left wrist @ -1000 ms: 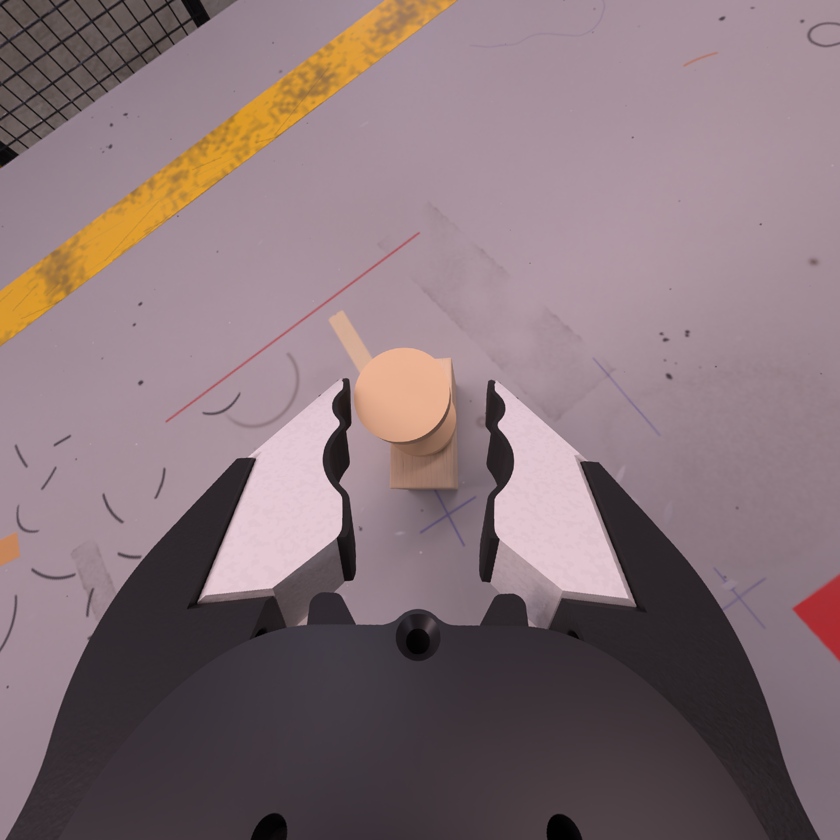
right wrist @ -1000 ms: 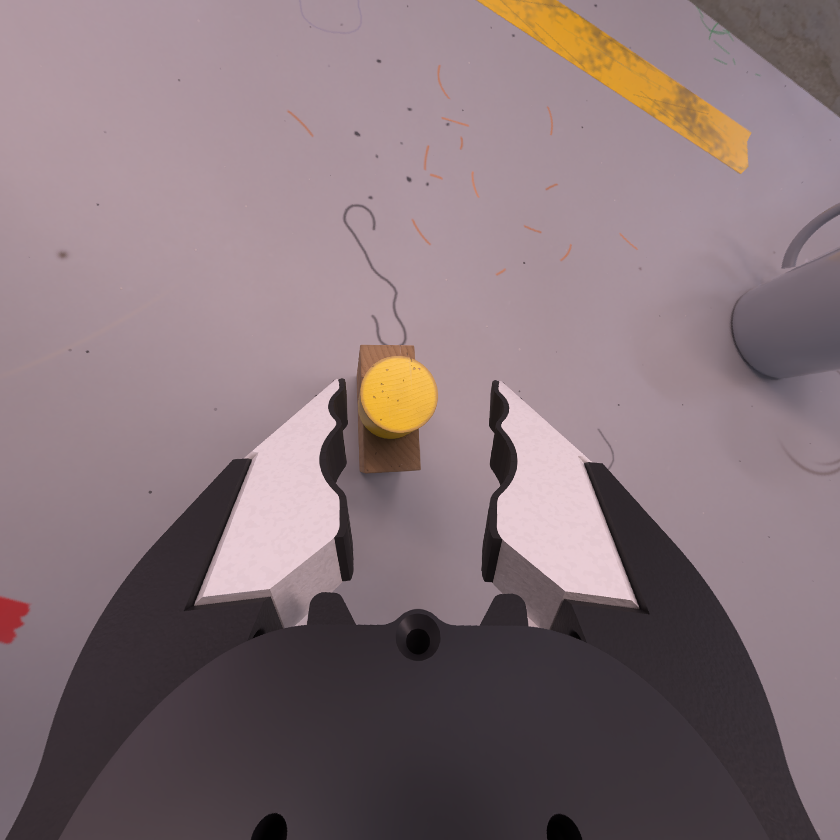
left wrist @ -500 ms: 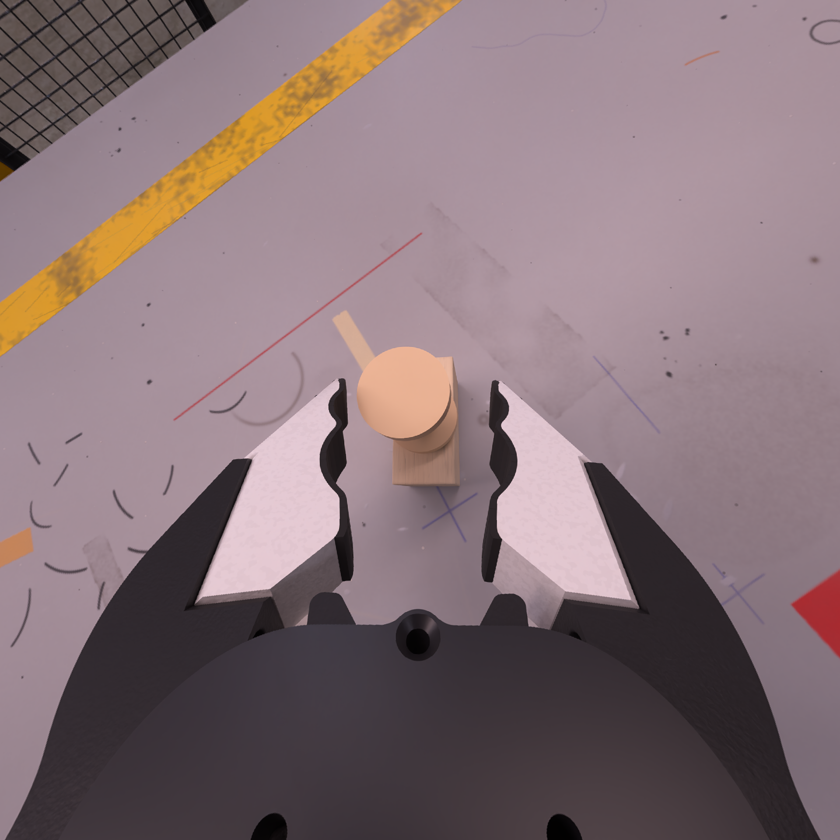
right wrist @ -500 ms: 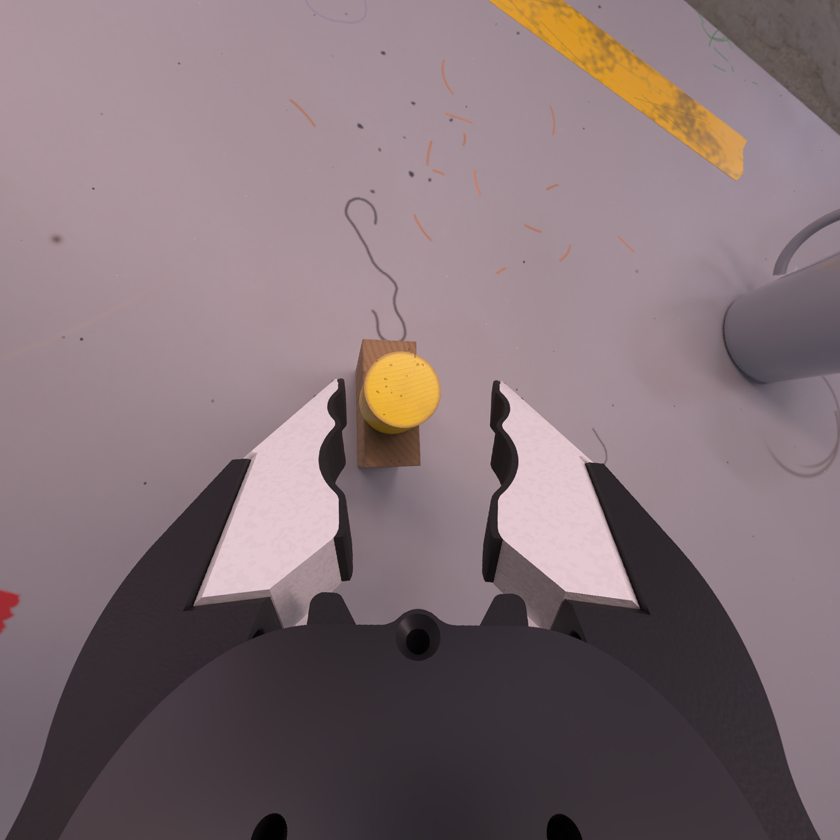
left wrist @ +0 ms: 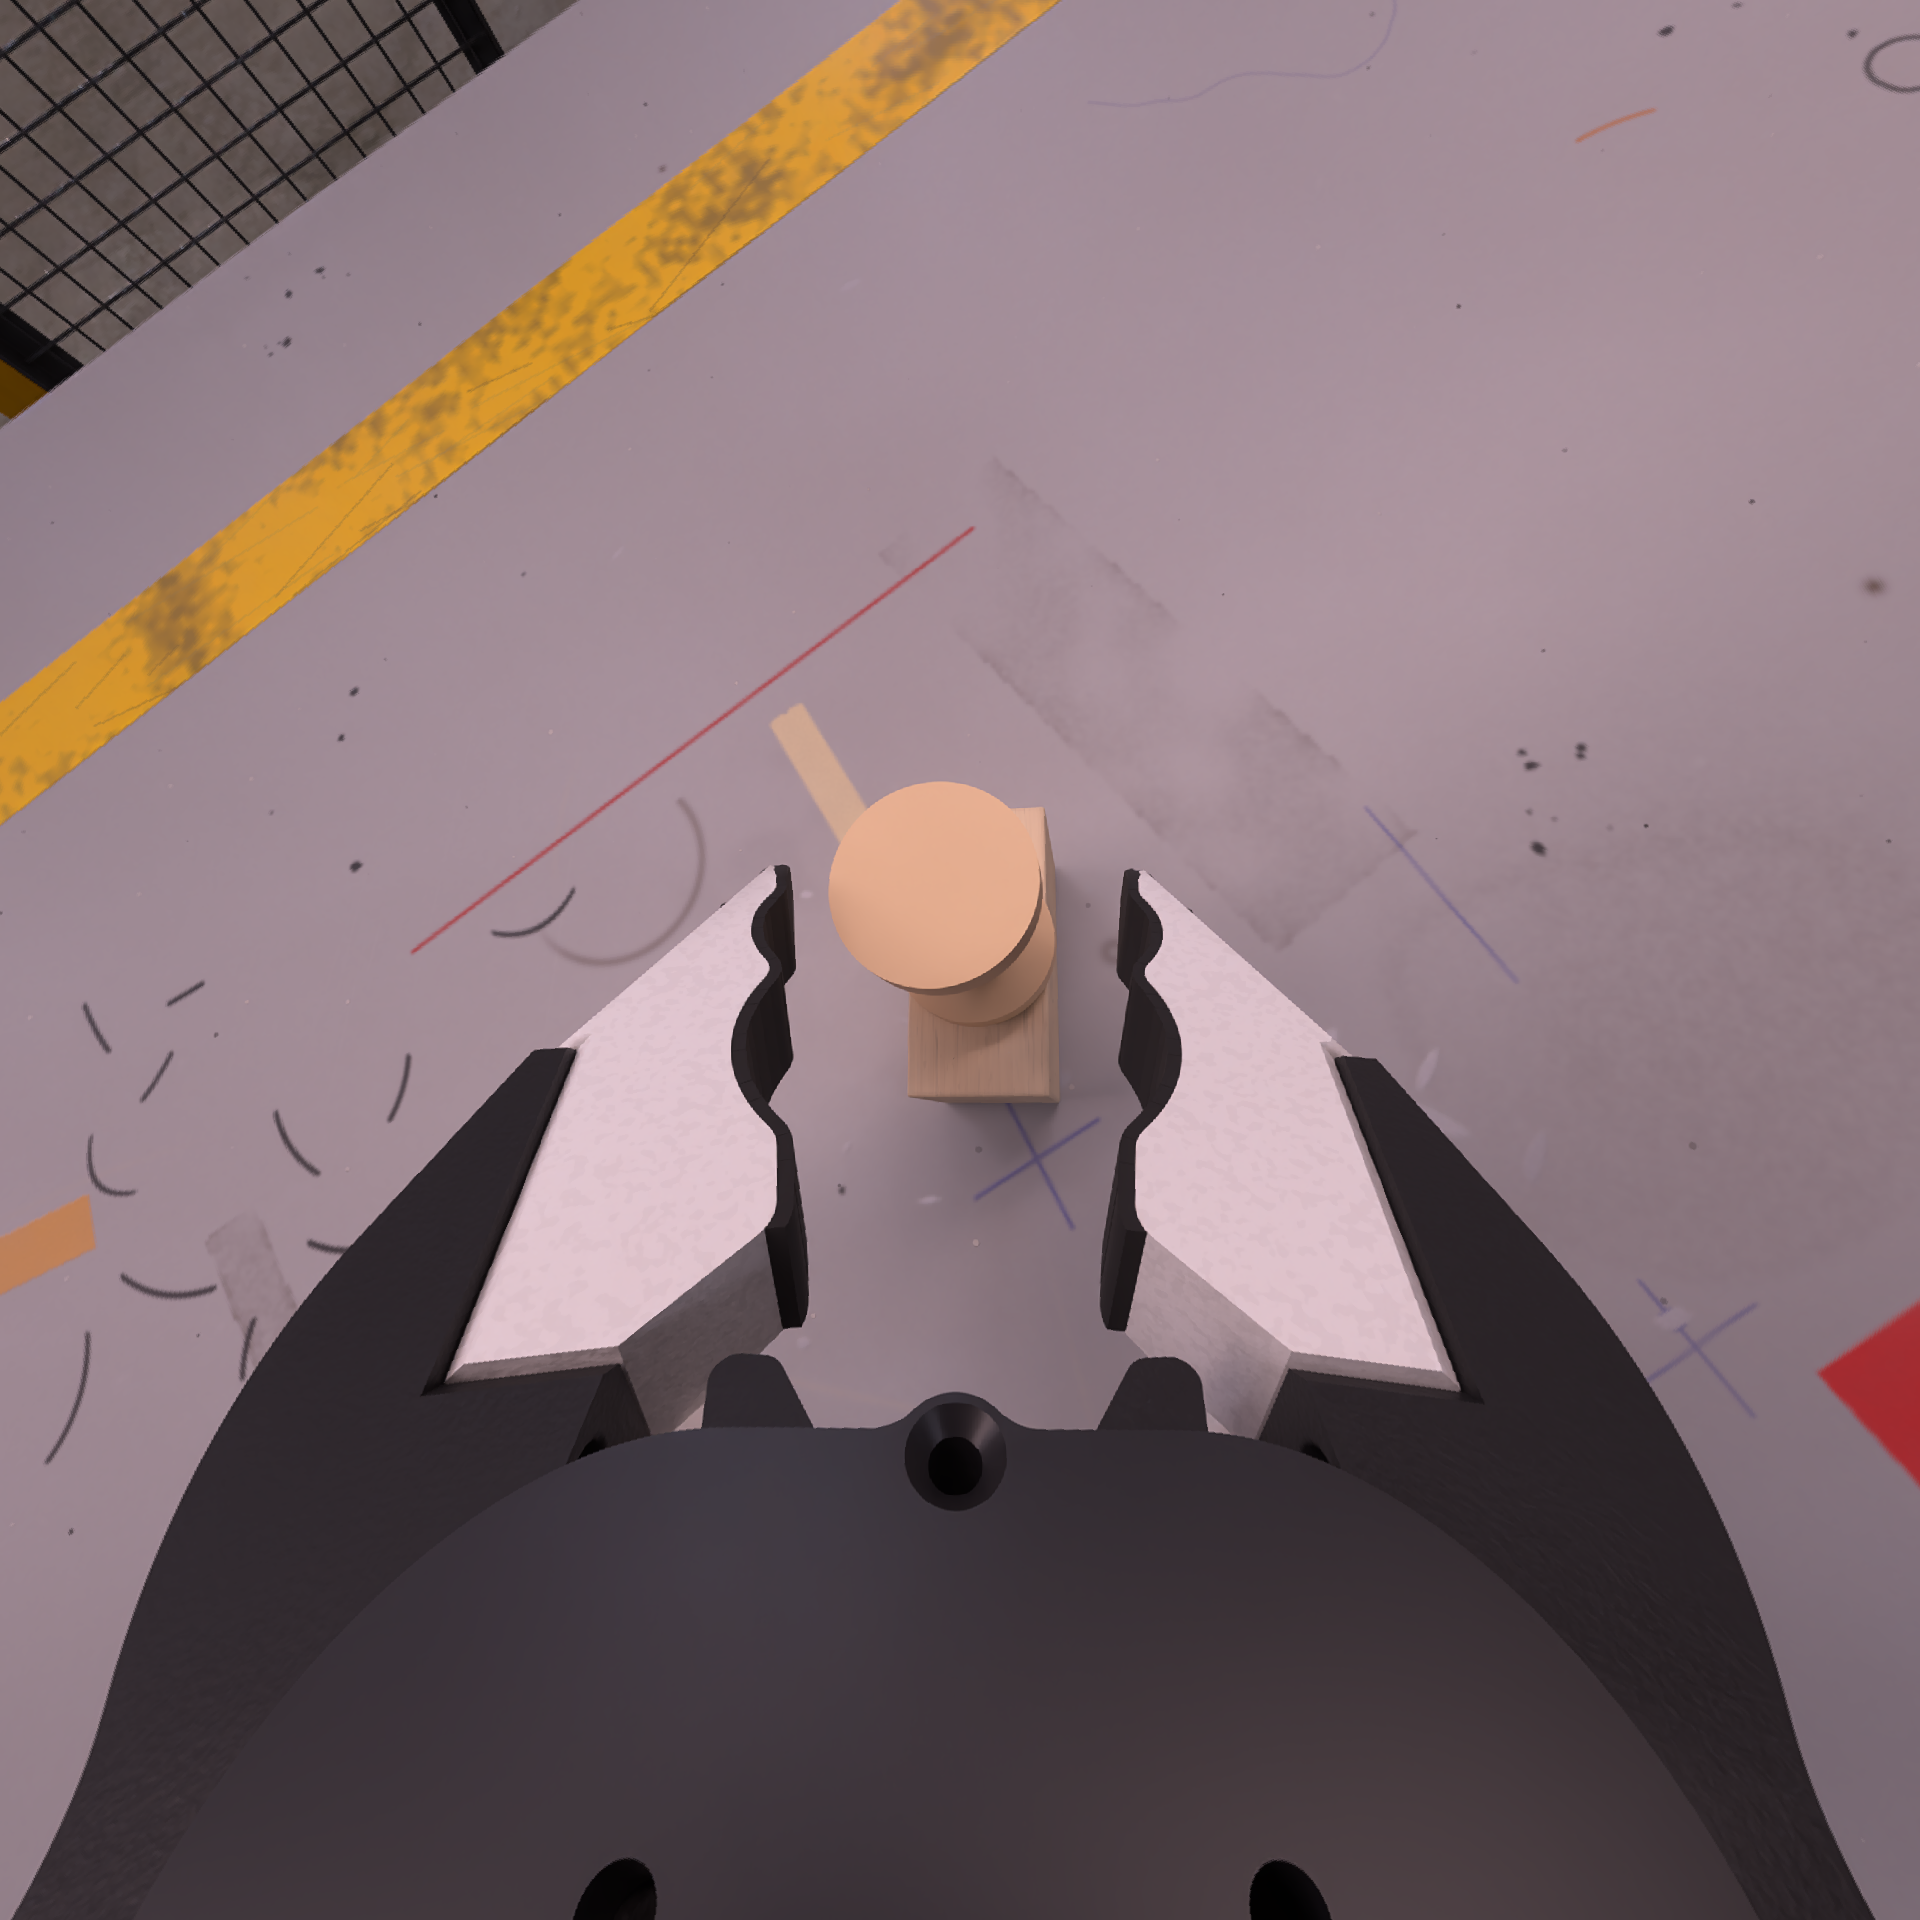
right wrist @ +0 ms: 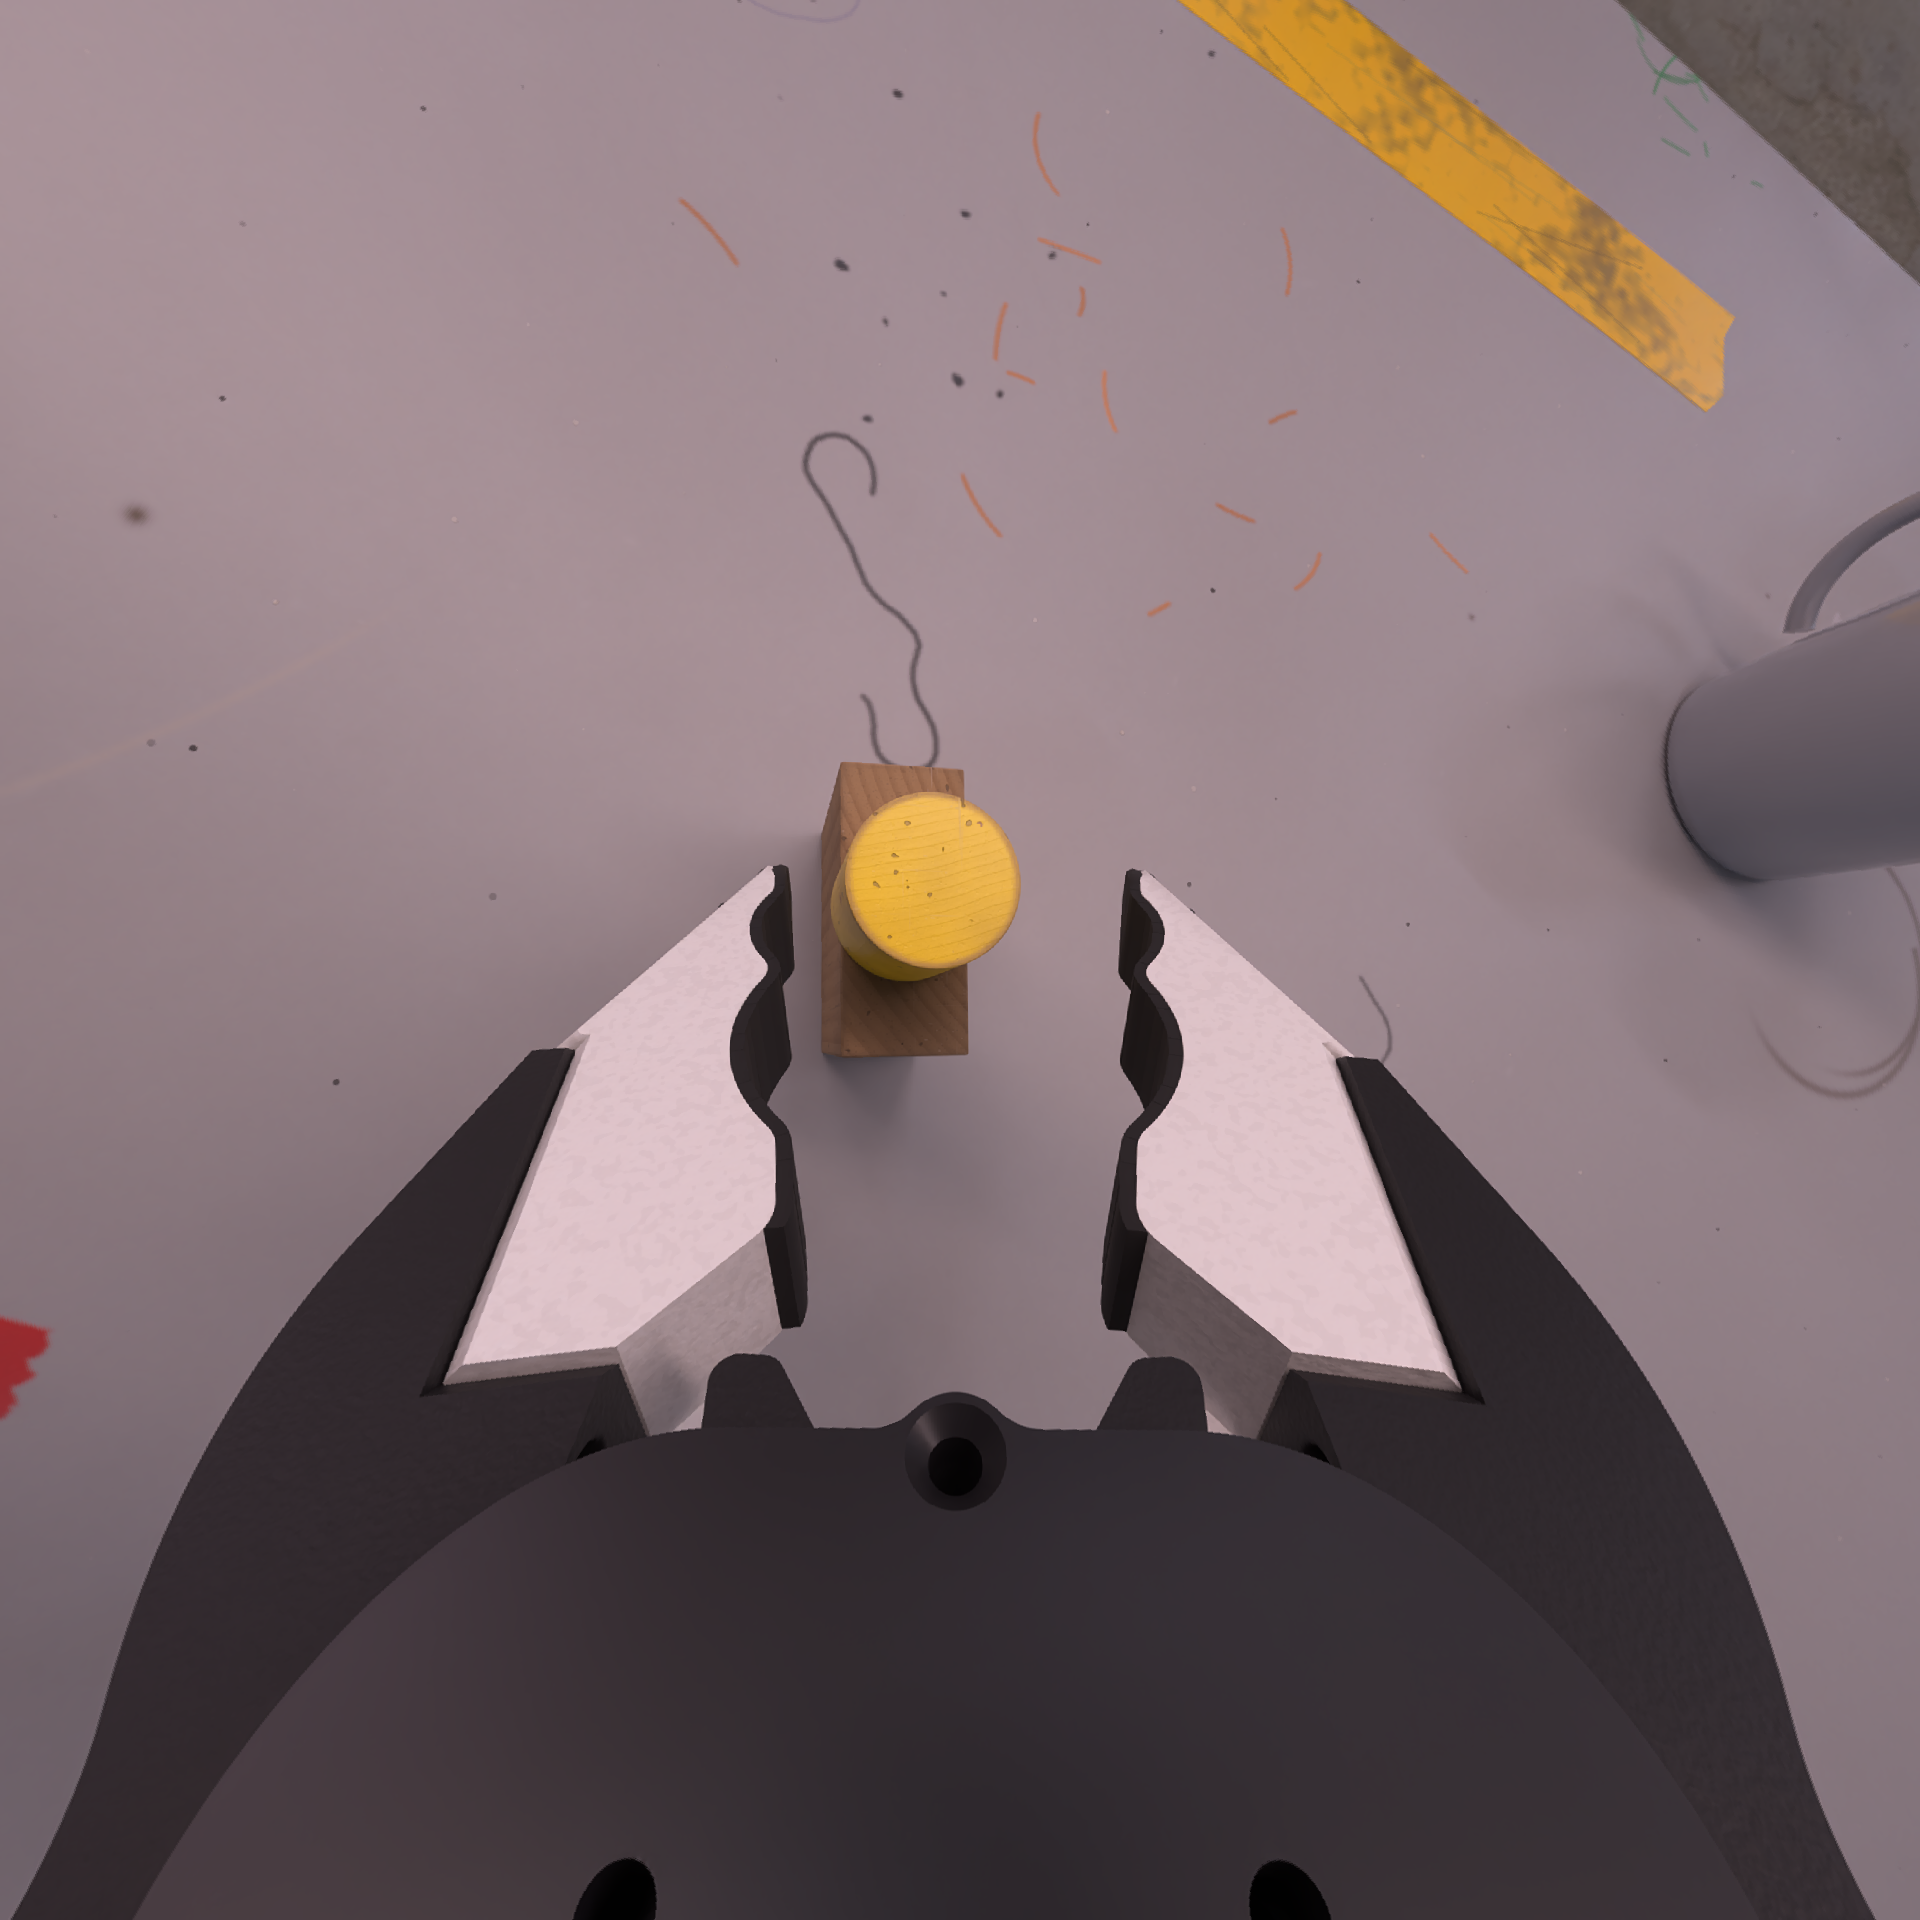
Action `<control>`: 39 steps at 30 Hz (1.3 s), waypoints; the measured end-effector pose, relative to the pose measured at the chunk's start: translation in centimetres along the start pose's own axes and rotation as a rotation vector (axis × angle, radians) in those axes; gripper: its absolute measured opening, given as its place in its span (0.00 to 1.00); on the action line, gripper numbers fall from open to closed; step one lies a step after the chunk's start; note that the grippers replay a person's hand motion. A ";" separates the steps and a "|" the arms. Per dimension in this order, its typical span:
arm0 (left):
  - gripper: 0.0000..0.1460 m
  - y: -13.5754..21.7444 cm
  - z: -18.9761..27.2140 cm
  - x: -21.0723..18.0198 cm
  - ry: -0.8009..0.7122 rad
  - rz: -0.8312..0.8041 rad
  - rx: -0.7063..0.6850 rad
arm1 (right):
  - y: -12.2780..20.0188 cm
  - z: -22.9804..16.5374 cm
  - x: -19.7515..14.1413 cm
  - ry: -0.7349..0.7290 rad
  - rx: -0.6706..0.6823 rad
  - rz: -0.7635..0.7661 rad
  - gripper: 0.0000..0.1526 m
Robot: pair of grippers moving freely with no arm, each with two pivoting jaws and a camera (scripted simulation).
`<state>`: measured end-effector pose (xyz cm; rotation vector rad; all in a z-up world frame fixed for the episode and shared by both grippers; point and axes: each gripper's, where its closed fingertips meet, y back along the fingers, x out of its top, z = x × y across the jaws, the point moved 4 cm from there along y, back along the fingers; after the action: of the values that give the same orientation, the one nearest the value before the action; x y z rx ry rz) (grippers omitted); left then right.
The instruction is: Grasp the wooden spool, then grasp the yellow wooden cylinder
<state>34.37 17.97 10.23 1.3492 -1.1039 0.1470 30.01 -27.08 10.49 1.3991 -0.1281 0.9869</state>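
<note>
In the left wrist view, the pale wooden spool (left wrist: 935, 885) stands upright on a light wooden block (left wrist: 985, 1055) on the grey table. My left gripper (left wrist: 954, 894) is open and above it, with the spool's round top between the fingertips, a little left of centre. In the right wrist view, the yellow wooden cylinder (right wrist: 928, 883) stands upright on a dark brown wooden block (right wrist: 896, 1013). My right gripper (right wrist: 954, 894) is open and above it, with the cylinder between the fingertips, nearer the left finger (right wrist: 665, 1101). Neither gripper touches its object.
A worn yellow tape stripe (left wrist: 447, 384) runs across the table at upper left, with a wire mesh fence (left wrist: 156, 135) beyond the edge. A grey cylindrical post (right wrist: 1808, 758) stands at the right in the right wrist view. Another yellow stripe (right wrist: 1475, 177) lies near the far right edge.
Both grippers have shifted slightly over their objects. The spool sits a bit more central between the left fingers, and the yellow cylinder has drifted slightly right and up. Both jaws stay open.
</note>
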 end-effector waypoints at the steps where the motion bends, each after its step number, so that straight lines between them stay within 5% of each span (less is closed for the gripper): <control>1: 0.43 0.0 0.0 0.0 -0.001 -0.002 0.000 | 0.0 0.0 0.0 0.001 0.001 -0.001 0.41; 32: 0.27 0.3 -0.4 -0.3 -0.001 -0.013 0.022 | 0.1 -0.5 0.0 0.032 0.012 -0.020 0.25; 39: 0.27 0.5 -1.4 -0.5 -0.016 -0.046 0.140 | 0.2 0.1 -0.2 0.033 -0.062 -0.043 0.24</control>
<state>34.57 19.51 10.46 1.5014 -1.0914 0.1829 29.84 -27.30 10.52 1.3230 -0.1024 0.9622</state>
